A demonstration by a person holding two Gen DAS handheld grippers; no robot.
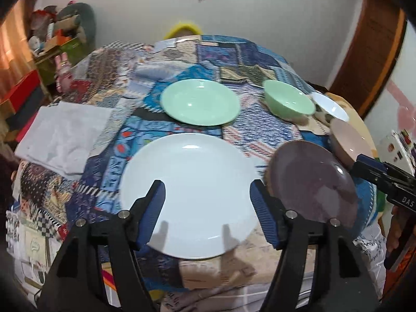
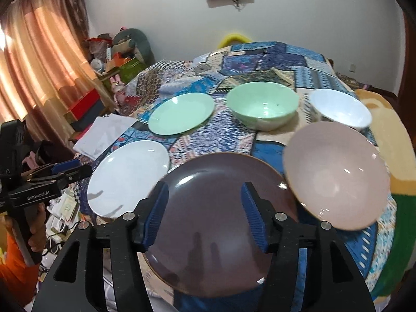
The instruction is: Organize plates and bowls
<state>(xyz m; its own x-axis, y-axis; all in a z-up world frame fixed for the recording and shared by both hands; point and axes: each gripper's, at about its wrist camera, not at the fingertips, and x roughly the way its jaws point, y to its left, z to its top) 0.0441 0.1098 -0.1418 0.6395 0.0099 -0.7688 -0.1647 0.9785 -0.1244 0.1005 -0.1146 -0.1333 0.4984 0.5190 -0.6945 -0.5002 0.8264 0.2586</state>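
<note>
Patchwork cloth [image 2: 273, 59] covers the tabletop I work over. Largest to smallest: white plate [image 1: 187, 195] under my left hand-held gripper [image 1: 208, 195], fingers apart, holding nothing; brown plate [image 2: 208, 254] under my right hand-held gripper [image 2: 205, 200], likewise spread and empty; pink bowl [image 2: 338, 176] just right of it; green plate [image 2: 182, 113] farther back; green bowl [image 2: 262, 105] beside that; white bowl [image 2: 340, 109] at far right.

We see a patchwork cloth [image 2: 260, 59] covering the surface, bearing a white plate [image 1: 189, 195], green plate [image 1: 200, 101], purple plate [image 2: 221, 223], green bowl [image 2: 262, 105], white bowl [image 2: 340, 109], pink bowl [image 2: 335, 174] and folded grey cloth [image 1: 62, 135].
</note>
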